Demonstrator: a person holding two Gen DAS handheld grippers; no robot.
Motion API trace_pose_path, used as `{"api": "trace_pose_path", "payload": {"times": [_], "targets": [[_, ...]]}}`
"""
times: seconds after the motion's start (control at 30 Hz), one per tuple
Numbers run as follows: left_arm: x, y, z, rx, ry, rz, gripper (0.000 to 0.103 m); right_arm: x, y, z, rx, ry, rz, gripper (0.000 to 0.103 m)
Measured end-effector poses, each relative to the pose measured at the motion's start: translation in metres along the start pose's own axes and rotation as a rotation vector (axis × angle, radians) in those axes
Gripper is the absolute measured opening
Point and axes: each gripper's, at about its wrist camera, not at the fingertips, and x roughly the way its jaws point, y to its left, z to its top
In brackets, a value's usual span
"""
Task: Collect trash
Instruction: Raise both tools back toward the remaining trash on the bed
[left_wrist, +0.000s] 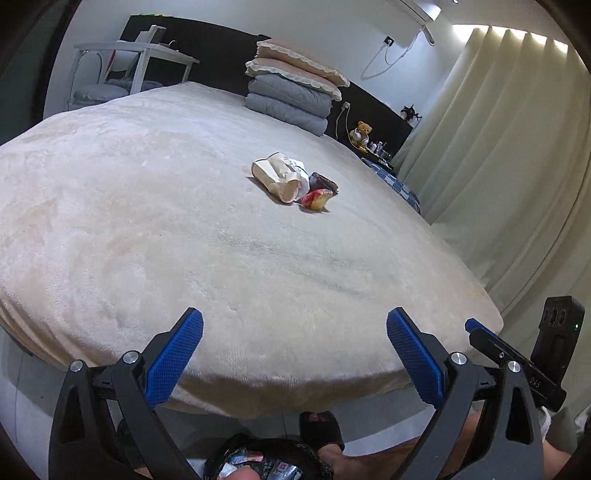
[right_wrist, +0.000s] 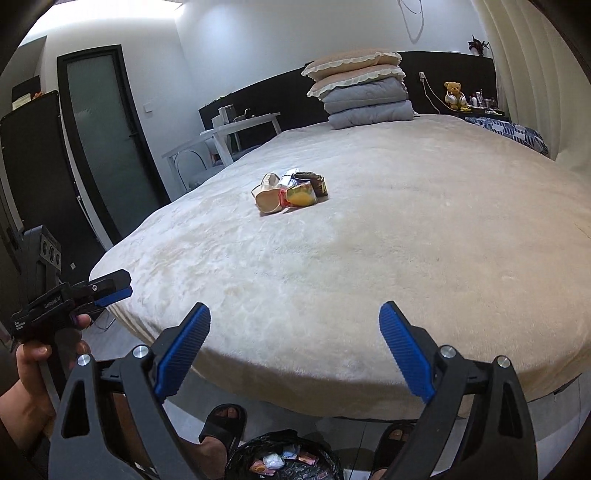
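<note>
The left gripper (left_wrist: 295, 328) is released, its blue pads spread wide with nothing but the cream blanket of the bed (left_wrist: 147, 221) showing between them; the right gripper (right_wrist: 295, 325) is likewise released and empty, its pads apart over the near edge of the same bed. No earlier view is at hand, so only this stance can be told. Well ahead of both grippers, out on the middle of the bed, lies a small heap of trash (left_wrist: 295, 181): a beige paper bag (left_wrist: 275, 177) on its side, a white wrapper under it, a dark brown packet (left_wrist: 325, 181) behind, and a red and yellow snack packet (left_wrist: 316, 198) nearest the grippers, all touching one another. From the right gripper the heap sits ahead and a little to the left. Directly below and behind the fingers of each gripper, on the floor at the foot of the bed, stands a bin lined with a black bag (right_wrist: 284, 461) that already holds several wrappers, between the person's two feet in dark sandals. The hand (right_wrist: 33, 369) holding the left gripper's handle appears to the far left of the right gripper. Far beyond the trash, at the head of the bed, stacked pillows and folded quilts (left_wrist: 291, 92) rest against a dark headboard, with a teddy bear (left_wrist: 361, 133) to their right.
</note>
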Motion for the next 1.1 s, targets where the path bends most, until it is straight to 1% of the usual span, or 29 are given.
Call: {"api": "trace_pose_path", "payload": {"times": [0.13, 0.23, 0.43, 0.53, 0.73, 0.8, 1.0, 1.1], "targets": [[0.02, 0.012, 0.02, -0.043, -0.005, -0.044, 0.097, 0.018, -0.007, 0.015, 0.008, -0.006, 0.006, 0.092], [0.037, 0.02, 0.037, -0.074, -0.024, -0.077, 0.097, 0.032, -0.014, 0.027, 0.03, -0.013, 0.011, 0.092], [0.075, 0.039, 0.07, -0.155, -0.062, -0.091, 0.097, 0.065, -0.023, 0.05, 0.061, -0.005, 0.032, 0.092], [0.093, 0.043, 0.083, -0.174, -0.066, -0.097, 0.097, 0.082, -0.024, 0.059, 0.056, 0.004, 0.032, 0.092], [0.131, 0.047, 0.104, -0.198, -0.039, -0.109, 0.097, 0.112, -0.029, 0.077, 0.054, 0.015, 0.035, 0.092], [0.143, 0.046, 0.112, -0.198, -0.024, -0.097, 0.097, 0.118, -0.031, 0.081, 0.061, 0.016, 0.04, 0.092], [0.179, 0.051, 0.127, -0.213, 0.002, -0.102, 0.097, 0.128, -0.034, 0.087, 0.044, 0.019, 0.029, 0.092], [0.194, 0.061, 0.133, -0.251, 0.012, -0.12, 0.097, 0.133, -0.034, 0.089, 0.027, 0.024, 0.025, 0.092]]}}
